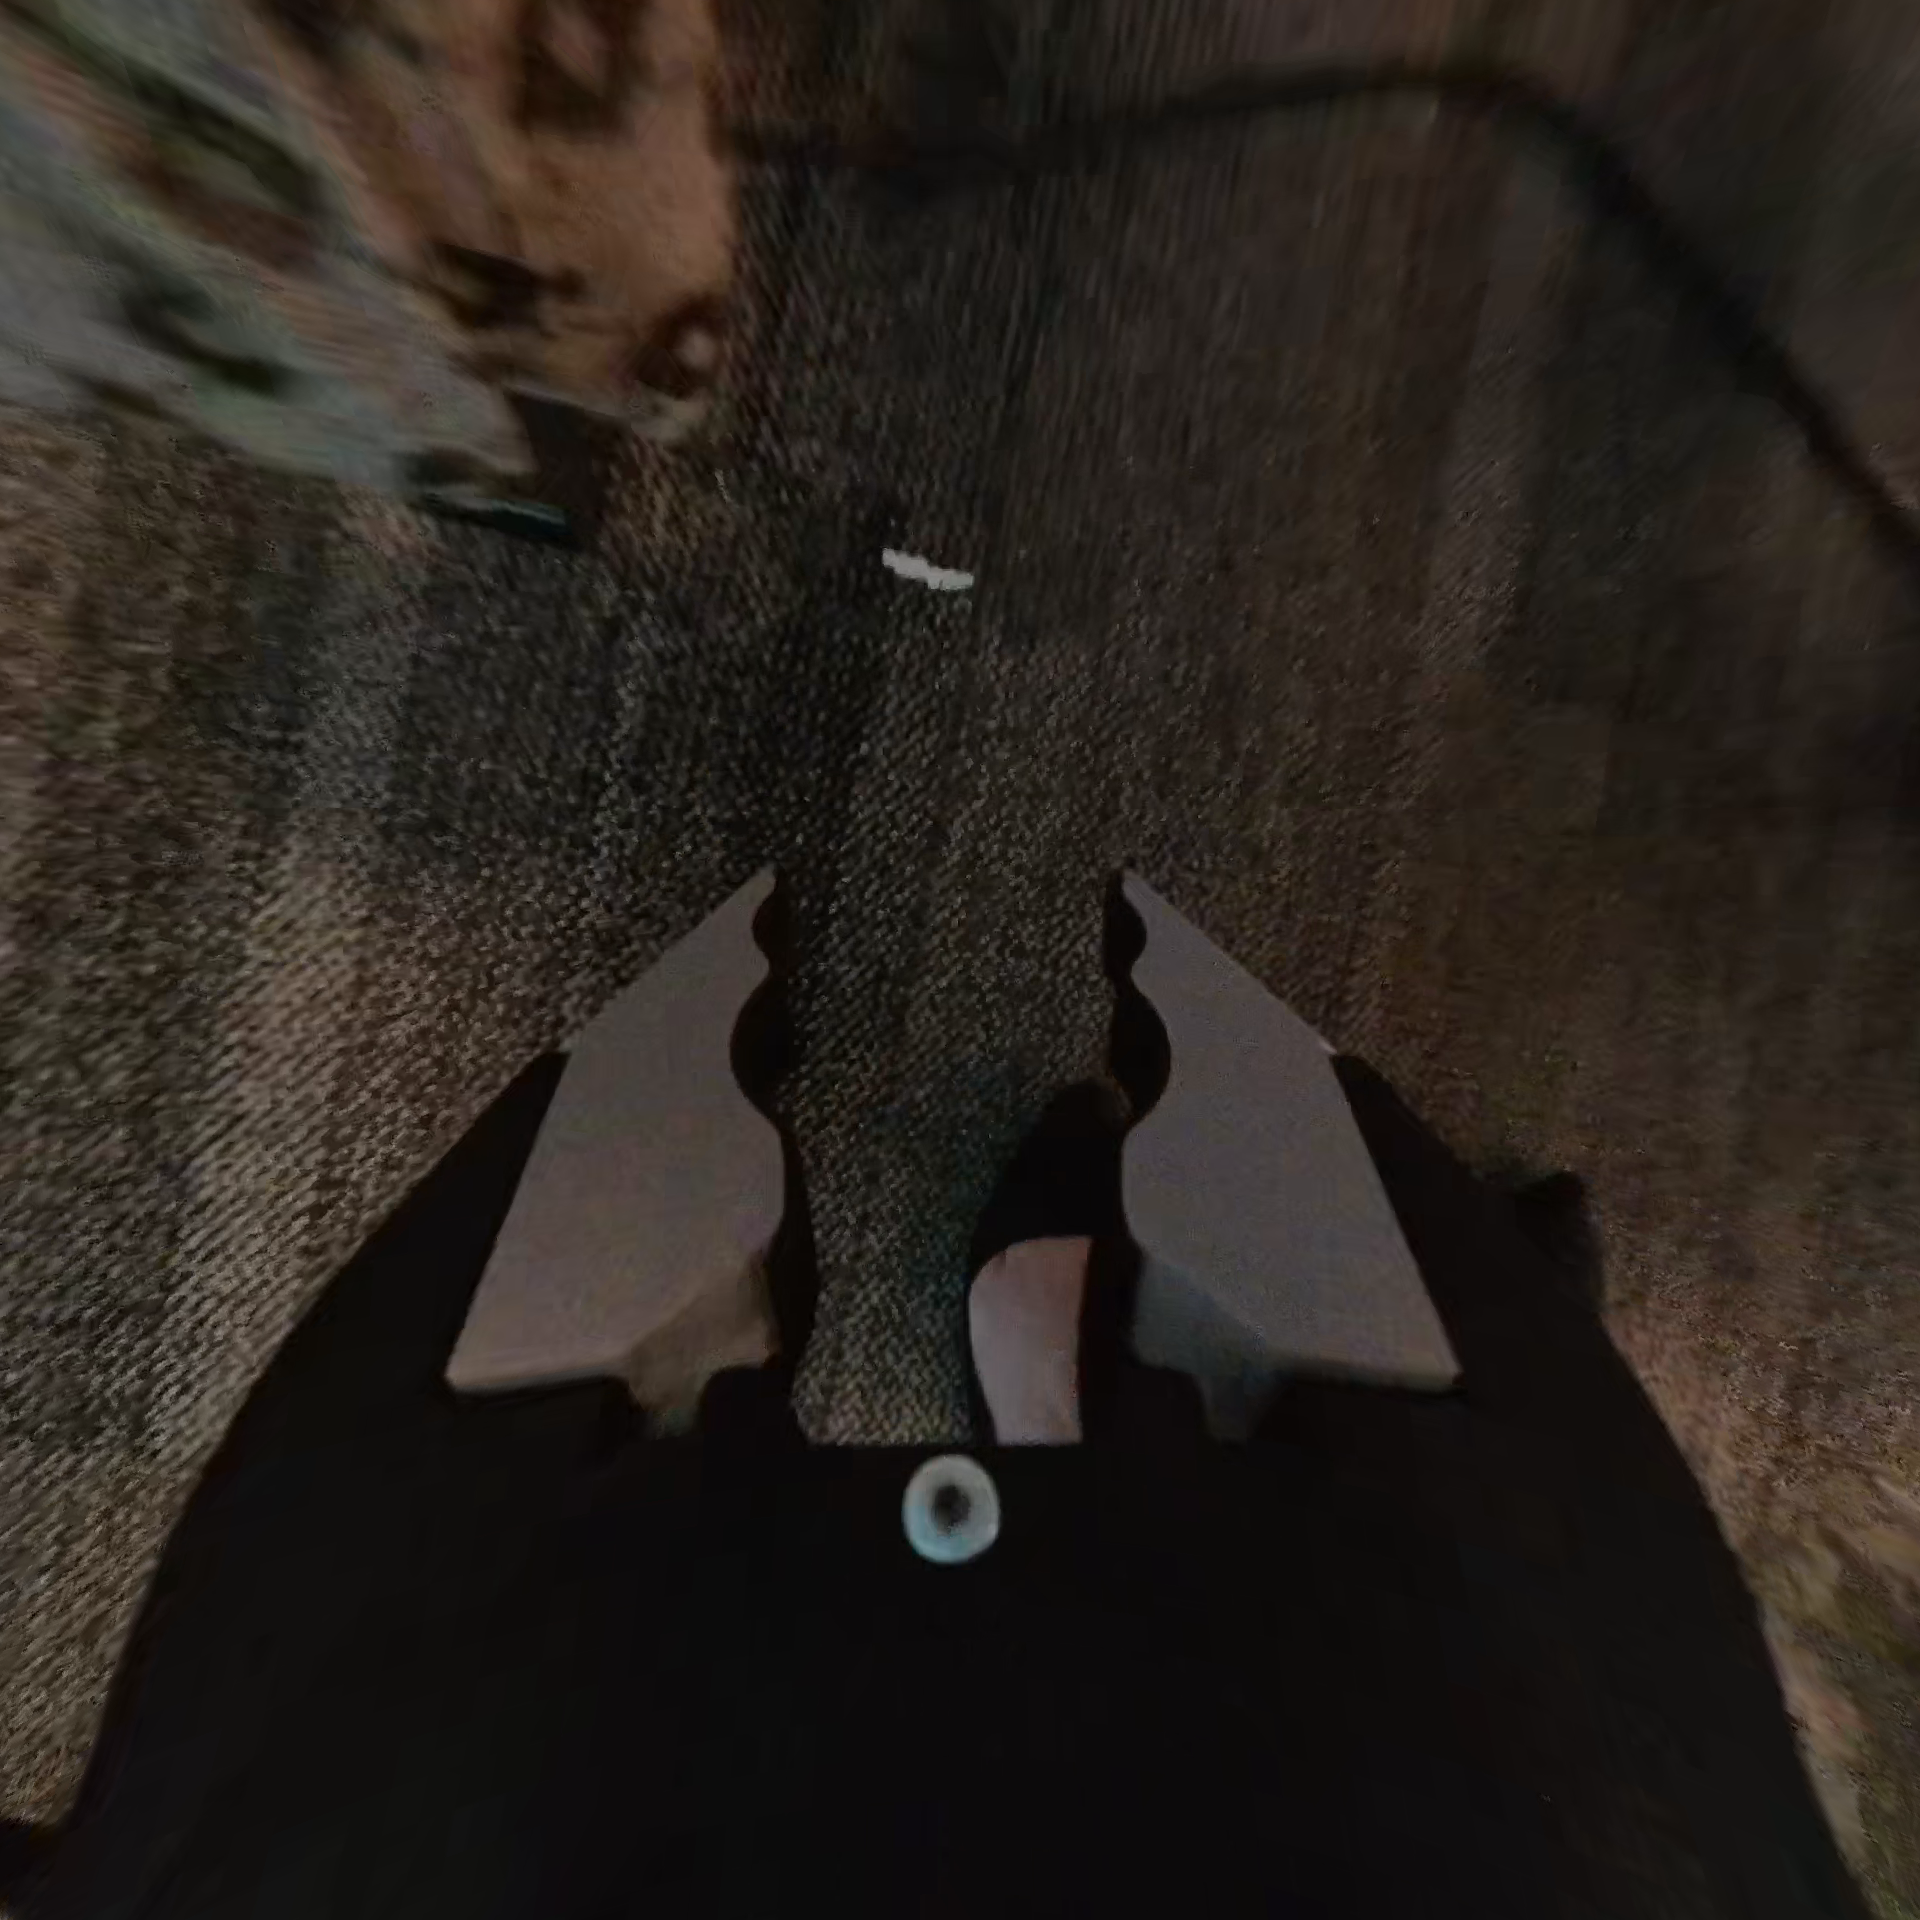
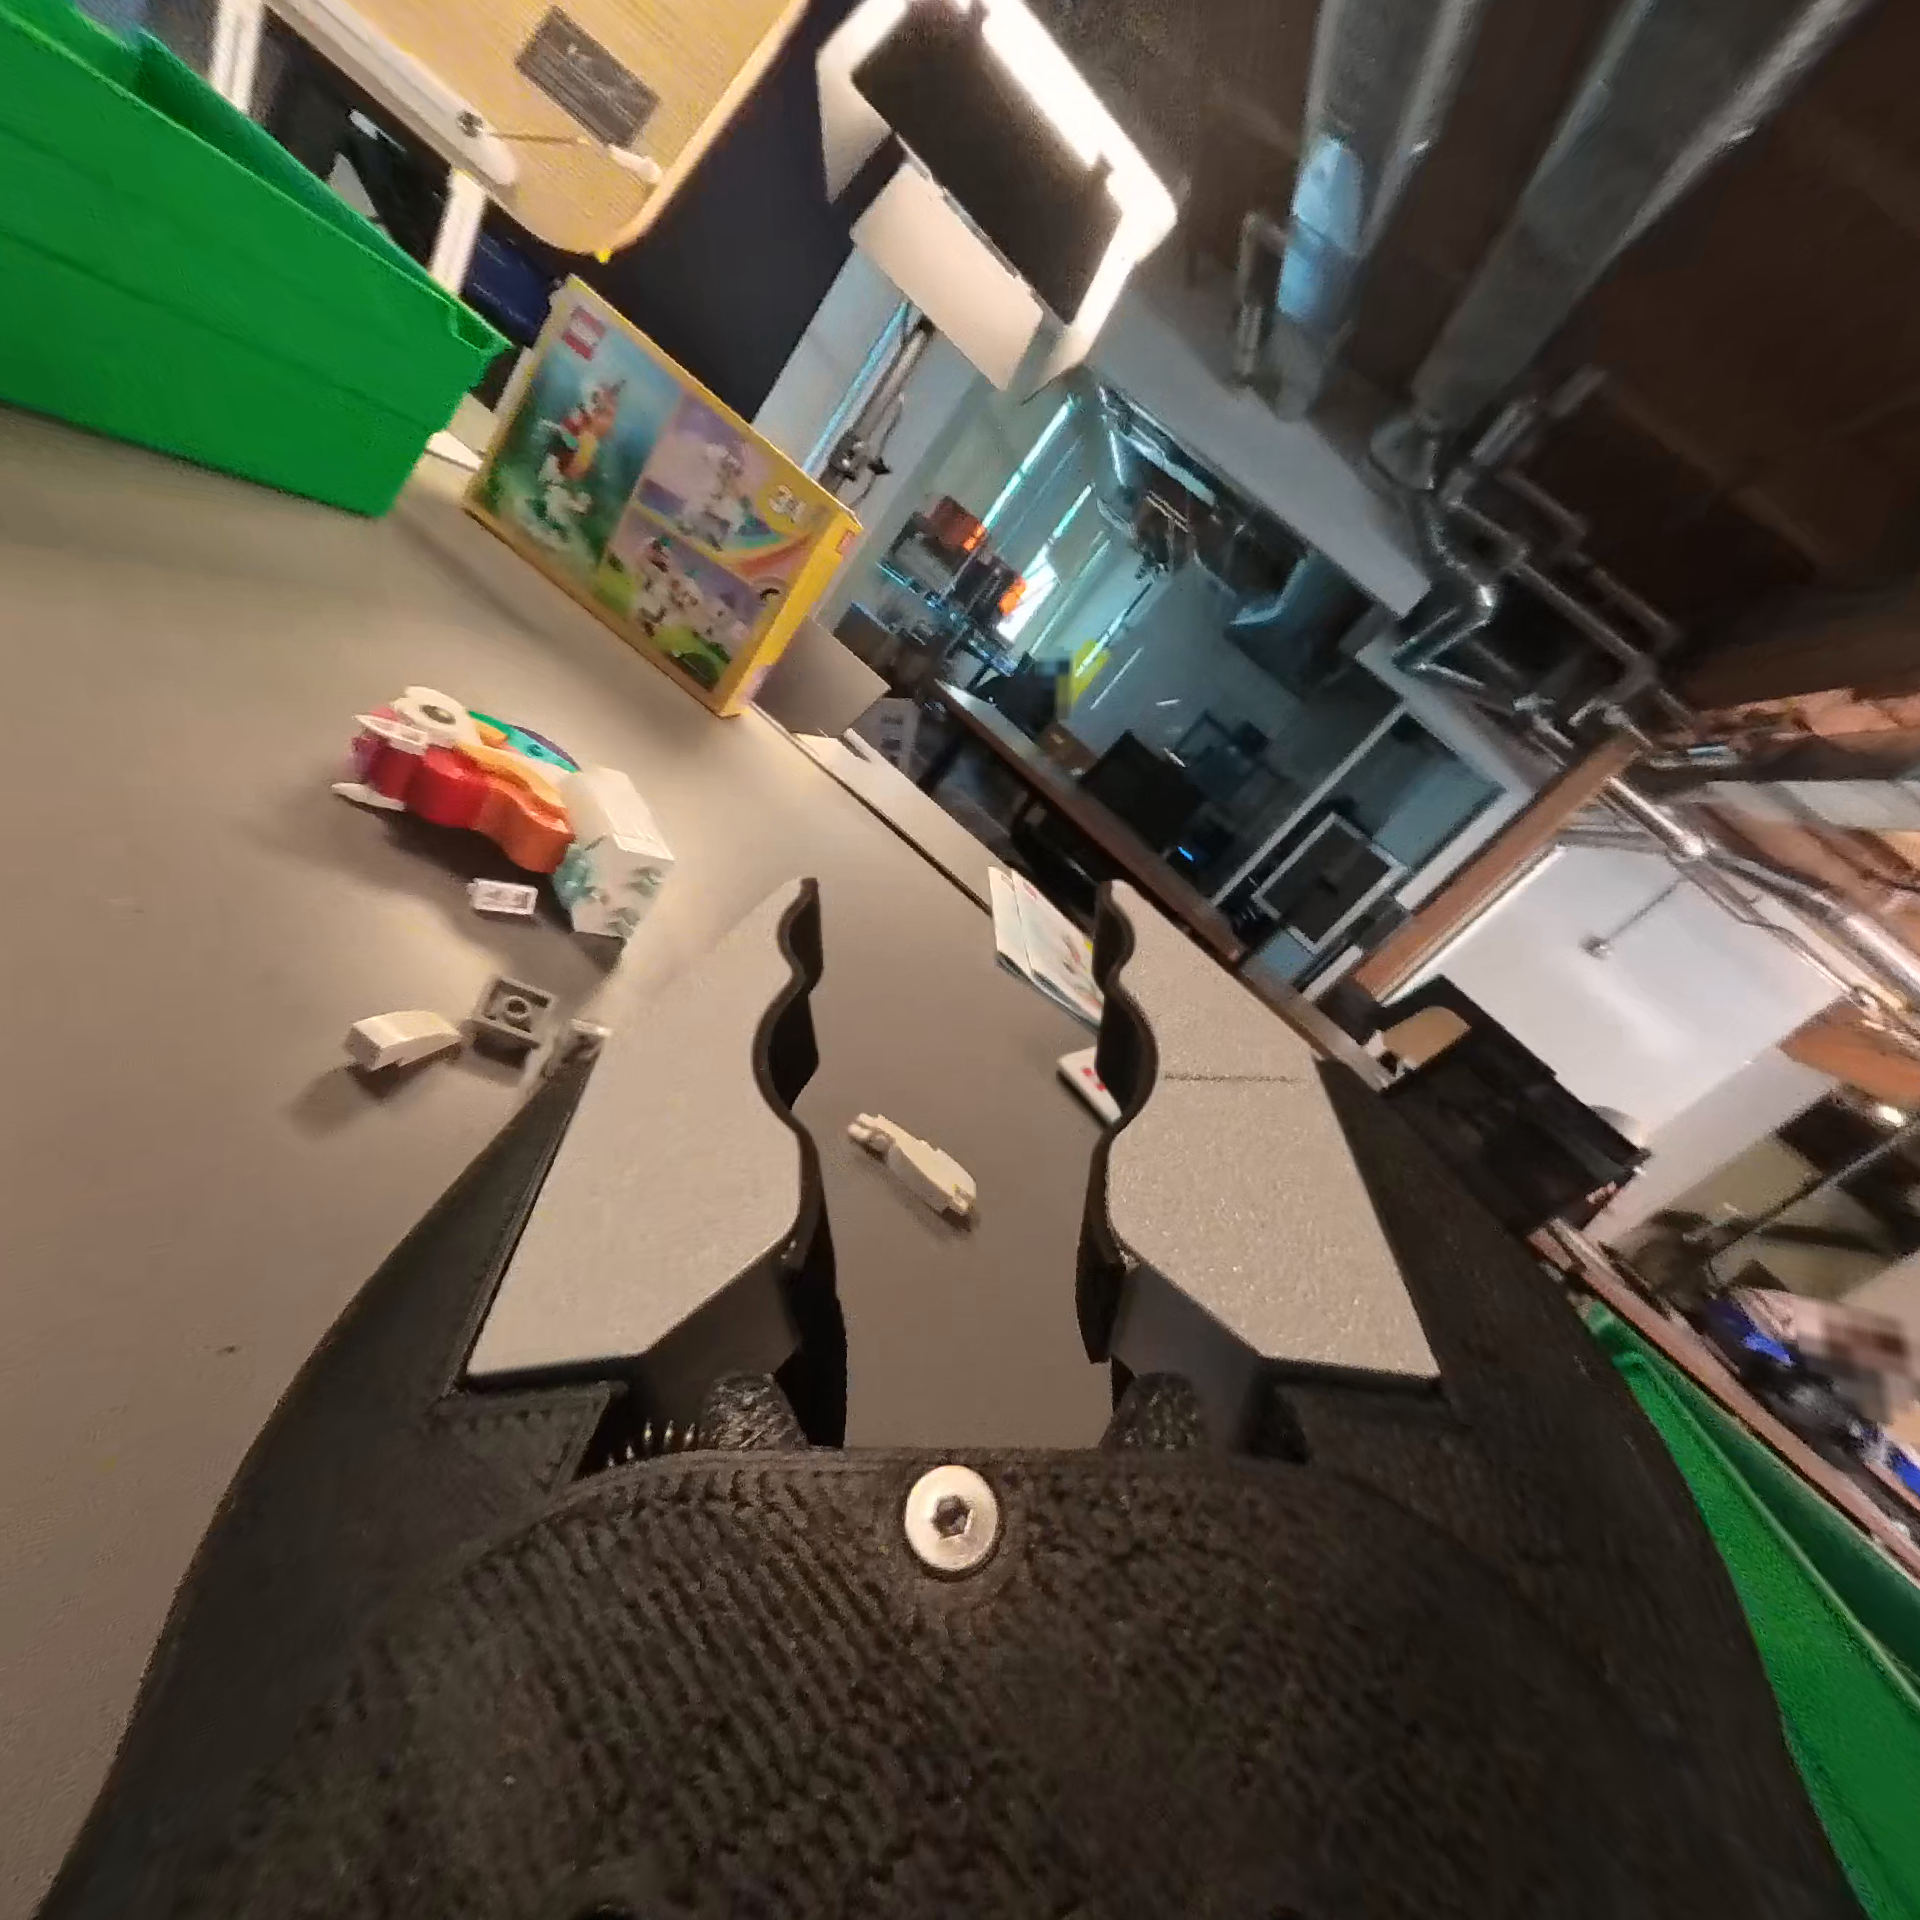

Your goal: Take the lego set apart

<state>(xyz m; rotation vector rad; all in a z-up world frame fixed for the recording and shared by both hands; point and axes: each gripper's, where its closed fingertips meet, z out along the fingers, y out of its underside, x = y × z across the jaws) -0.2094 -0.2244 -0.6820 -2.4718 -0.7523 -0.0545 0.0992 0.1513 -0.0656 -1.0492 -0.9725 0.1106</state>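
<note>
In the right wrist view a colourful lego model (image 2: 468,784) in red, orange, teal and white lies on the grey table (image 2: 156,935) to the left. Loose pieces lie near it: a white slope (image 2: 400,1036), a grey stud plate (image 2: 514,1013), a small white tile (image 2: 504,896). A white piece (image 2: 914,1162) lies on the table between the fingers of my right gripper (image 2: 956,904), which is open and empty. My left gripper (image 1: 948,894) is open and empty, pointing at blurred speckled carpet (image 1: 935,748); no lego shows there.
A green bin (image 2: 187,312) stands at the back left, and another green bin's edge (image 2: 1766,1558) is at the right. The yellow lego box (image 2: 665,499) stands behind the model. Booklets (image 2: 1039,945) lie near the table's far edge. A white scrap (image 1: 927,569) lies on the carpet.
</note>
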